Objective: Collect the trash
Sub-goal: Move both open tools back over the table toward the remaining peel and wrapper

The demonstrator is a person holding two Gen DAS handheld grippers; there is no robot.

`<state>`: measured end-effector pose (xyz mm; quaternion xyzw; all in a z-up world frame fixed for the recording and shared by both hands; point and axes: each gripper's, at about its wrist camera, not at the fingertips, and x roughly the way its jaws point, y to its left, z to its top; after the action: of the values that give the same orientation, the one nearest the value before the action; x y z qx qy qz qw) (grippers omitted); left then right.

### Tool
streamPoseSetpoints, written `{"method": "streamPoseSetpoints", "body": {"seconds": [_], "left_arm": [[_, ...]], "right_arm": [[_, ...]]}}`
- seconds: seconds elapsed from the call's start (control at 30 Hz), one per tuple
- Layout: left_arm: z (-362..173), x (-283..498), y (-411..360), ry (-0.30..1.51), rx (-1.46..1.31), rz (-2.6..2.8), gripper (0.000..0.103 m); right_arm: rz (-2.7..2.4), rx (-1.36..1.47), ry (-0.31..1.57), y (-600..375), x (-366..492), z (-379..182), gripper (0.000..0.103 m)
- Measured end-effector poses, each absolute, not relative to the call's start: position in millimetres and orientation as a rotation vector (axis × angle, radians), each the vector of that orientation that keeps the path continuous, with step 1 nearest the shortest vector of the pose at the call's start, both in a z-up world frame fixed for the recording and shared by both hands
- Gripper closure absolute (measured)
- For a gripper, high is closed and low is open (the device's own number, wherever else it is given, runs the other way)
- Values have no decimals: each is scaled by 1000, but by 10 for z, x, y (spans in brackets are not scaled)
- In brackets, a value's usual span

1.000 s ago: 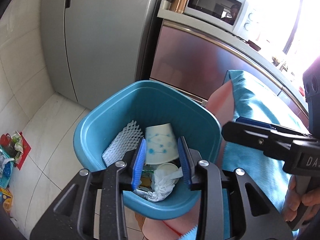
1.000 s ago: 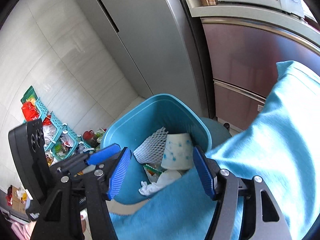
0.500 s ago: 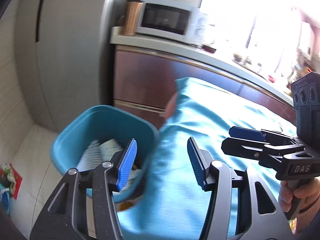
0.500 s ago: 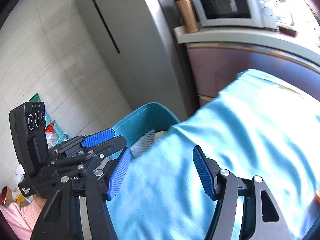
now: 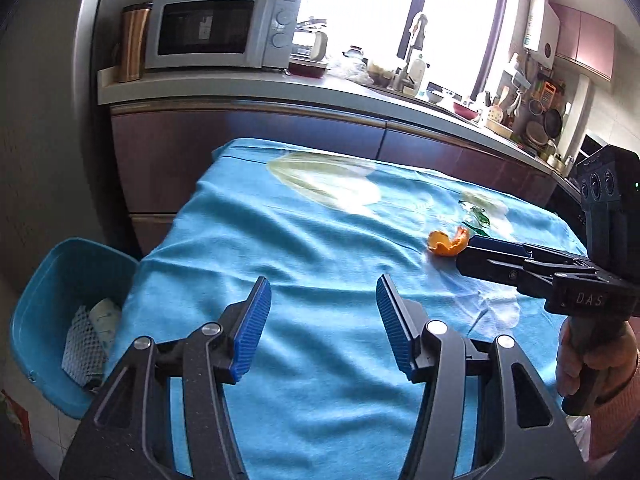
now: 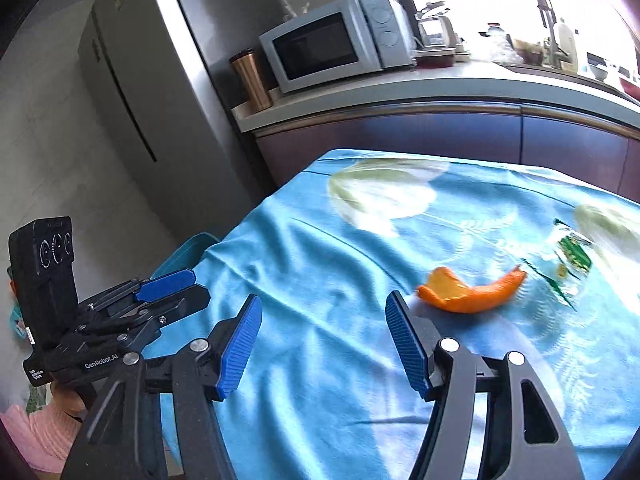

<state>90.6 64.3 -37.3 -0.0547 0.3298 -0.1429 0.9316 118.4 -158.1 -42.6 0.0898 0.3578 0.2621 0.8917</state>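
While the orange peel (image 6: 468, 294) lies on the blue tablecloth (image 6: 320, 248), just beyond the right tongs (image 6: 324, 344) to their right, both tongs gape empty; the left tongs (image 5: 324, 320) hover nearer the bin (image 5: 36, 280), far left.

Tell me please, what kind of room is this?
Most likely a home kitchen: a microwave stands on the counter, a tall fridge is beside it, and dishes crowd the counter under the window.

Bin (image 5: 48, 280) half behind tablecloth (image 5: 320, 272)
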Motion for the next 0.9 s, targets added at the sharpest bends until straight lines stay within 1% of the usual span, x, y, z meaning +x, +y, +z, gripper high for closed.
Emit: {"method": "streamPoseSetpoints", "body": {"seconds": [0.4,0.67,0.9], "left_arm": [[-435,1350,-211,732,-23,-421,49],[-506,1602,-494,784,-21,-441,49],[-543,1760,-763,810,8,-480,48]], "right_arm": [[360,262,732,-2505,1317,-577,40],[280,312,767,-2867,1550,-752,40],[249,332,787,-2994,1724,-826,40]]}}
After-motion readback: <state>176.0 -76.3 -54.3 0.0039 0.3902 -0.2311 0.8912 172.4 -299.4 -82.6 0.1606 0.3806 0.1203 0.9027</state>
